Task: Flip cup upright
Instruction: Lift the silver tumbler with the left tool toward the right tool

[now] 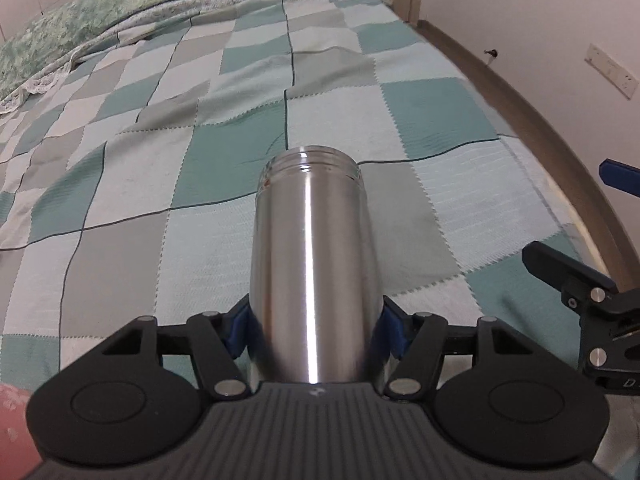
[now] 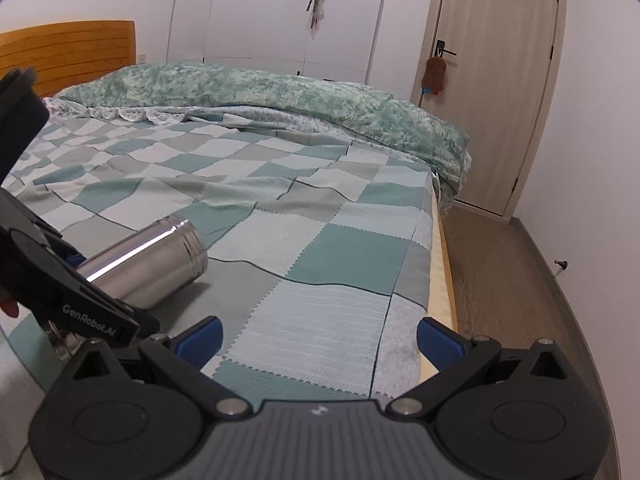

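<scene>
Your left gripper (image 1: 314, 330) fingers clamp the steel cup (image 1: 314, 268) lying on the bed (image 1: 120, 220), right gripper (image 2: 318, 338) fingers spread empty; next, lift and tip its threaded mouth upward.

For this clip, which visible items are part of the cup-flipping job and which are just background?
Part of the job:
- steel cup, lying on its side, threaded end away from the left claw
- left claw, shut on the cup
- right claw, open, holding nothing

Background:
- checked bedspread
- green quilt
- door
- wardrobe
</scene>
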{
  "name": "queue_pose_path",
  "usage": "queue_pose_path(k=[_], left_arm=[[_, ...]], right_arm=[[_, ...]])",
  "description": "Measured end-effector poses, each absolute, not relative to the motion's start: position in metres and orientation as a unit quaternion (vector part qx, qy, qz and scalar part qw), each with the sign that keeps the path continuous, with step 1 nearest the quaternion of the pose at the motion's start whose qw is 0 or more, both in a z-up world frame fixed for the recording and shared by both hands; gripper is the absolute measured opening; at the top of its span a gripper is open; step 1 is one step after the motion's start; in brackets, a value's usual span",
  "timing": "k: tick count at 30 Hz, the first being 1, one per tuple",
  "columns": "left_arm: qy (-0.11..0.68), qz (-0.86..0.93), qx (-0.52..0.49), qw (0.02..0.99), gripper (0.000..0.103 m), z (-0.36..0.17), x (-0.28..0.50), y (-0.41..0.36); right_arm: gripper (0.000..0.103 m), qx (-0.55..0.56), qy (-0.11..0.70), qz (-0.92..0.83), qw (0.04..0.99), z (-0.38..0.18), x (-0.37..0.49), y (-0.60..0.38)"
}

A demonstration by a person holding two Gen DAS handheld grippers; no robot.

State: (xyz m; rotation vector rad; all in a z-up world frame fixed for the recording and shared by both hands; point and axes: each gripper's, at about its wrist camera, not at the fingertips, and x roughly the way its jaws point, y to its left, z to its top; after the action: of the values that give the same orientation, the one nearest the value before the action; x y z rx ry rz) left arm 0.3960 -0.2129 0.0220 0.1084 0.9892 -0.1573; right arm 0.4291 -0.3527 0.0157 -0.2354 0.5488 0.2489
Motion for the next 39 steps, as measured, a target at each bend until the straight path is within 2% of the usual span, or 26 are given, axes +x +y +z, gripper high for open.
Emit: queue_pose_path(k=[13, 29, 39], left_arm=[[0.445, -0.093, 0.025, 0.890, 0.065, 0.066, 0.310, -0.181], [0.467, -0.081, -0.058, 0.879, 0.065, 0.039, 0.215, -0.135], [0.464, -0.081, -0.033, 0.882, 0.066, 0.022, 0.190, -0.140]], right_arm=[[0.103, -0.117, 0.254, 0.129, 0.951, 0.054, 0.339, -0.325], [0.103, -0.113, 0.280, 0.129, 0.945, 0.043, 0.238, -0.286], [0.103, -0.108, 0.288, 0.132, 0.942, 0.035, 0.214, -0.281]])
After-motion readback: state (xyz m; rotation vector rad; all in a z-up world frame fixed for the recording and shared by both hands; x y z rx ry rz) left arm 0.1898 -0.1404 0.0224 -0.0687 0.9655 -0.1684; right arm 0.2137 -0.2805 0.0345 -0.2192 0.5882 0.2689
